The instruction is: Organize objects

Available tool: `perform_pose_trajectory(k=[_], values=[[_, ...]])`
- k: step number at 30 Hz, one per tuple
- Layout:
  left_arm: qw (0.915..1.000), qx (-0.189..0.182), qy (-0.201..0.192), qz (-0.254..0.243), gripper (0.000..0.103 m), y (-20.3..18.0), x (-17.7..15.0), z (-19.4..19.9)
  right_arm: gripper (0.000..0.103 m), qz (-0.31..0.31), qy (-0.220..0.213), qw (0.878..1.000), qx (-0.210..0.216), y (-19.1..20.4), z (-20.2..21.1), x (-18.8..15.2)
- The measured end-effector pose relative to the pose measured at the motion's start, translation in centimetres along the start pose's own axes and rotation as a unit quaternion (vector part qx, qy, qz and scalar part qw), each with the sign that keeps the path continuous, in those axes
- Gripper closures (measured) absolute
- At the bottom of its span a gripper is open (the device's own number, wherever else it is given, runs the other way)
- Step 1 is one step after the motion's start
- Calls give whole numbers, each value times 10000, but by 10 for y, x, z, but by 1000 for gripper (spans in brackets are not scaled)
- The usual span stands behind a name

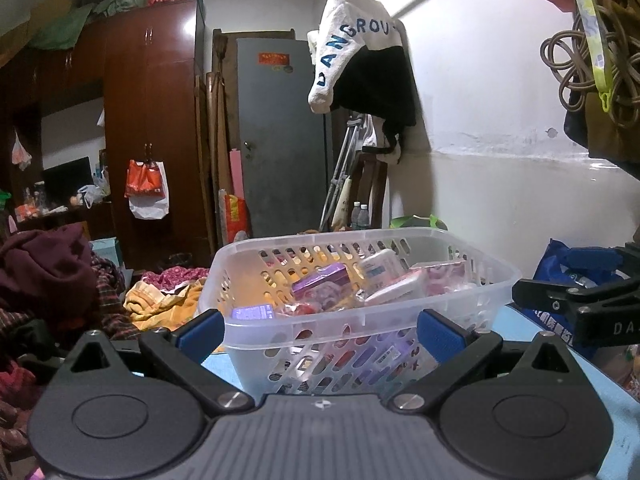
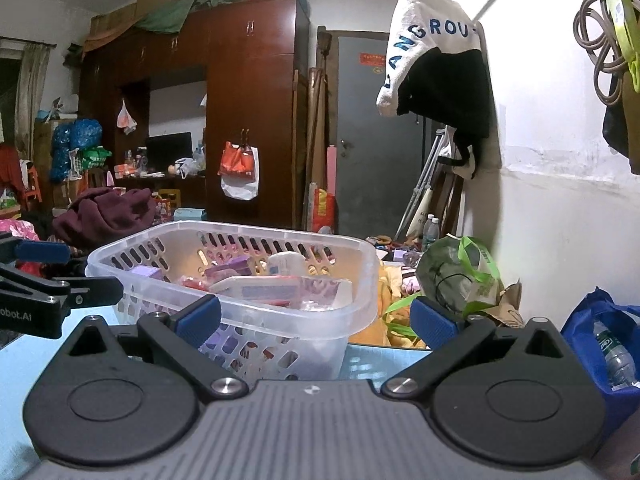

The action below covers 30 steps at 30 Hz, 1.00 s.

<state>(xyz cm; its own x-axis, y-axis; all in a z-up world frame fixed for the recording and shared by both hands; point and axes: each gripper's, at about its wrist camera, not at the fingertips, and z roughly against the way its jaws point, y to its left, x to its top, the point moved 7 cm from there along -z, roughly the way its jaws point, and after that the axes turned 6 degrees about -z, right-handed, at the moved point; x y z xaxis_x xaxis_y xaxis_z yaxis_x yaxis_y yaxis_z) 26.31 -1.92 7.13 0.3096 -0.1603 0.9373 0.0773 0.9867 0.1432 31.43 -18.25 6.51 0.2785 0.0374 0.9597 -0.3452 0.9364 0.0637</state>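
Cluttered bedroom with a dark wooden wardrobe (image 2: 248, 100), a grey door (image 1: 280, 132) and a white-and-black garment (image 1: 360, 52) hung on the wall. Closest to both cameras, a pale blue tabletop (image 2: 368, 360) carrying 1 clear plastic basket (image 1: 472, 280) with slotted sides. Inside the basket, small packets and boxes (image 1: 320, 284) in purple, pink and white, heaped loosely, probably already gathered there for tidying. Left gripper (image 1: 320, 334) facing the basket's near wall, its 2 blue-padded fingers spread wide to either side of it, gripping nothing. Right gripper (image 2: 316, 320) just beside the basket's right corner, likewise spread apart and empty, one pad in front of the basket and the other past its edge. Both tools level with the basket and set on either side, seemingly ready to take or shift it. Beyond the table, a green bag (image 2: 468, 276) and piled clothes (image 1: 48, 276); at the right edge, a blue bag (image 2: 604, 344) holding a bottle.
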Motion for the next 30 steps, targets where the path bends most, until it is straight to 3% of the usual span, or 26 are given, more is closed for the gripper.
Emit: perform_pose_trajectory(k=[30], values=[[9999,75,110,30,0,-6,-3,-2,0,-42,-118,9999,21,-8,6,-3]])
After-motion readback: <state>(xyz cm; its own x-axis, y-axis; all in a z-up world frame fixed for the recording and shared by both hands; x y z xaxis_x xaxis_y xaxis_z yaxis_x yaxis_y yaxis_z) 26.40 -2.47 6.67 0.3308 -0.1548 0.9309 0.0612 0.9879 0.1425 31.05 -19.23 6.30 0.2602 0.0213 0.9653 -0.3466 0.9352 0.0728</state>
